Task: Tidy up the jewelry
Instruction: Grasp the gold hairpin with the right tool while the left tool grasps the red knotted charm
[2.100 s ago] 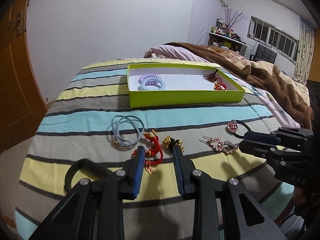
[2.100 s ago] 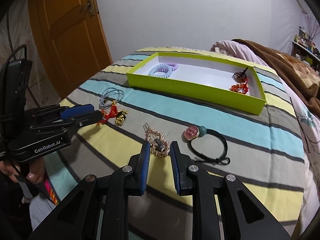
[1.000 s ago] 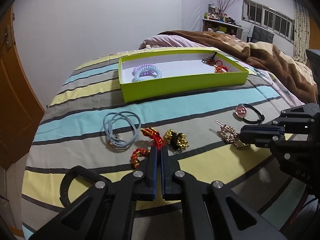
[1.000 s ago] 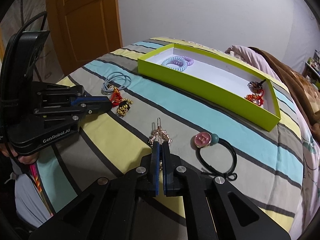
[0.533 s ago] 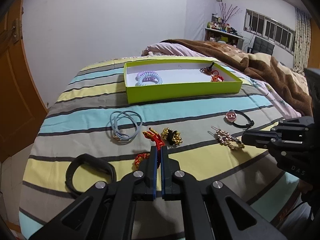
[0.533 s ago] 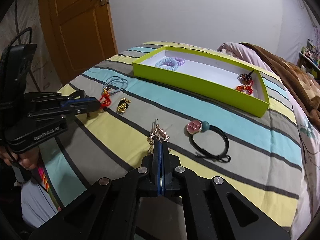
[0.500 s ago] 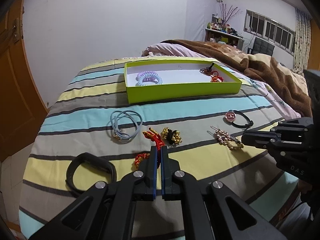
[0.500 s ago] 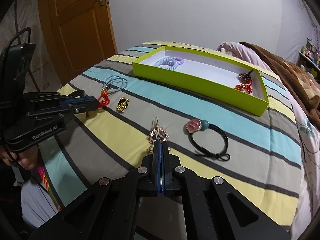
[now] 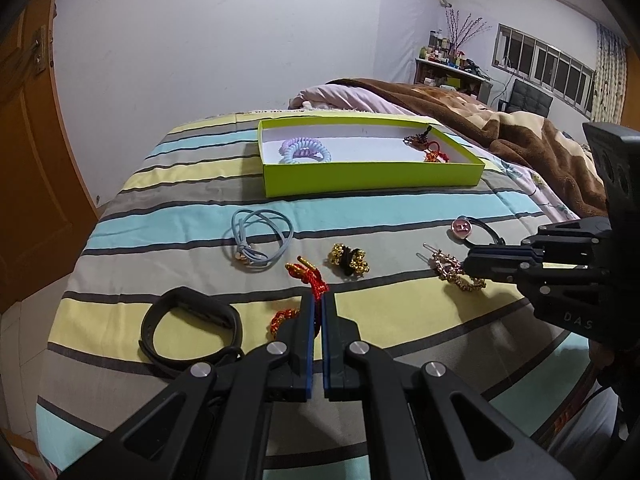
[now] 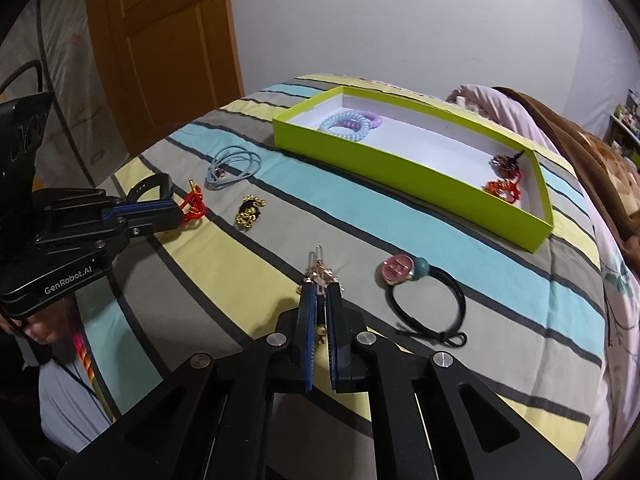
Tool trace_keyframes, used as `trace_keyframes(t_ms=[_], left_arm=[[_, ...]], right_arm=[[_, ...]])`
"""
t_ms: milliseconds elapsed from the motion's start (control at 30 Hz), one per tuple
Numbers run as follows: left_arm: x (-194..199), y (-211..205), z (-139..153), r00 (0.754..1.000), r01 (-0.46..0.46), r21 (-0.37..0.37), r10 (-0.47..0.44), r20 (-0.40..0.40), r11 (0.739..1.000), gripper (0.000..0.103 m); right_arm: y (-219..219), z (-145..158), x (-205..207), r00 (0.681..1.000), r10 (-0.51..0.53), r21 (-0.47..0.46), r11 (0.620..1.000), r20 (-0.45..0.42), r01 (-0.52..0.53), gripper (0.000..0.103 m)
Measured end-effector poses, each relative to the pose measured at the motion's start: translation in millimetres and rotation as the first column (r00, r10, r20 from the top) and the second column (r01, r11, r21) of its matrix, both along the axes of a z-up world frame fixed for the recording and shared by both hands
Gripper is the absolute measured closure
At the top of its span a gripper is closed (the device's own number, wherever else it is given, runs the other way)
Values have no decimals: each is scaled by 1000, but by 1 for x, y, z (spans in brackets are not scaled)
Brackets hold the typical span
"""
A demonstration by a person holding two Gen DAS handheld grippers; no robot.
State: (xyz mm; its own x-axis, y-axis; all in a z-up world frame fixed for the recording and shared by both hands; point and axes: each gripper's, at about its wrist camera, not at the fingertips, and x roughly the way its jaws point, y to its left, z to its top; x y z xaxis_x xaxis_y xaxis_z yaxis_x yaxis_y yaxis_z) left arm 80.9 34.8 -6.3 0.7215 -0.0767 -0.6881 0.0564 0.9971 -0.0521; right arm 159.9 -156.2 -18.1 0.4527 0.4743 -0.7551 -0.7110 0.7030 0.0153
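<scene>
At 6 o'clock in the left wrist view, the left gripper (image 9: 318, 304) has its jaws pressed together on the red cord bracelet (image 9: 307, 276), whose knotted end sticks out ahead of the fingertips while another beaded loop of it shows just left of the jaws. At 8 o'clock lies a black wristband (image 9: 191, 330) on the striped bedspread (image 9: 160, 216). At 3 o'clock the right gripper (image 9: 468, 266) pinches the gold hair clip (image 9: 452, 270); in the right wrist view the same clip (image 10: 319, 270) pokes out from between that gripper's (image 10: 319, 294) closed jaws at 6 o'clock. Just ahead of the left gripper, a gold bead scrunchie (image 9: 349, 260) sits at 12 o'clock, with a light blue hair tie (image 9: 258, 244) at 11 o'clock. A black hair tie with a pink button (image 9: 474, 229) lies at 2 o'clock, near the clip but apart from it. Farther along the bed, at 12 o'clock, stands the green tray (image 9: 372, 174); two spiral hair ties (image 9: 304, 151), lilac and pale blue, rest in its left end, and a dark ornament with a red piece (image 9: 428, 148) rests in its right end. Beyond the tray, at 1 o'clock, a brown blanket (image 9: 500, 128) is heaped on the bed.
</scene>
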Motion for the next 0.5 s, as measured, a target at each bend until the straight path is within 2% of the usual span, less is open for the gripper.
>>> trace_keyframes(t_ms=[500], left_arm=[[-1,0,-1,1000,14,-8,-14,-1,1000,100]], right_arm=[[16,-5,-1,998,47,-114,993,44,-42,101]])
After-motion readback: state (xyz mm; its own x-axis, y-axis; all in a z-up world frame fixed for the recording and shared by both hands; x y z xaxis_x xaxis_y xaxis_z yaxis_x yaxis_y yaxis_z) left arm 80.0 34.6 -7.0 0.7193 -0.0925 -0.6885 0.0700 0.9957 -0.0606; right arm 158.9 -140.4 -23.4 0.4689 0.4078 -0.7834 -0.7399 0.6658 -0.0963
